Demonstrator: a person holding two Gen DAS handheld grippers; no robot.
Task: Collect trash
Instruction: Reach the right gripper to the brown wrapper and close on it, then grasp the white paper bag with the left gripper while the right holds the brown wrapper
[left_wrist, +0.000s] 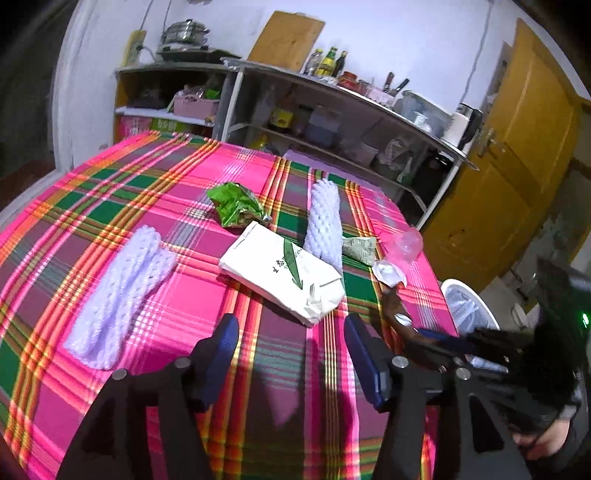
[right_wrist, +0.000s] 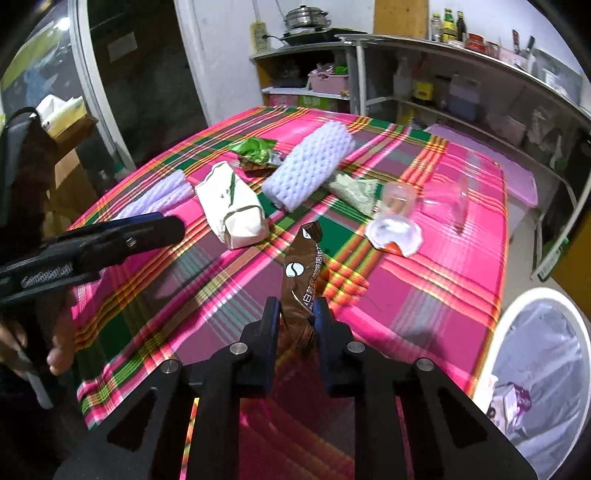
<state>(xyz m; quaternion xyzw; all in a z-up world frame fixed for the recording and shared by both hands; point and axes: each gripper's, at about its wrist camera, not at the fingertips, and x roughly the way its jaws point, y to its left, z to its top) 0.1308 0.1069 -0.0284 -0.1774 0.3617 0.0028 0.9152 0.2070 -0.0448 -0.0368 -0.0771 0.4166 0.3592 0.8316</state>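
Note:
My right gripper (right_wrist: 295, 314) is shut on a brown snack wrapper (right_wrist: 301, 271) and holds it above the plaid tablecloth (right_wrist: 443, 295); the wrapper also shows in the left wrist view (left_wrist: 393, 306). My left gripper (left_wrist: 291, 332) is open and empty, just short of a white paper bag (left_wrist: 280, 271). On the cloth lie a green wrapper (left_wrist: 234, 205), two white foam nets (left_wrist: 323, 218) (left_wrist: 122, 291), a folded paper scrap (left_wrist: 360, 247), a clear plastic cup (left_wrist: 406, 242) and a torn lid (left_wrist: 386, 271).
A white bin (right_wrist: 543, 369) lined with a clear bag stands at the table's right edge, with some trash inside; it also shows in the left wrist view (left_wrist: 467, 304). Metal shelves (left_wrist: 332, 122) with bottles and boxes run along the back wall. A yellow door (left_wrist: 517, 166) is at the right.

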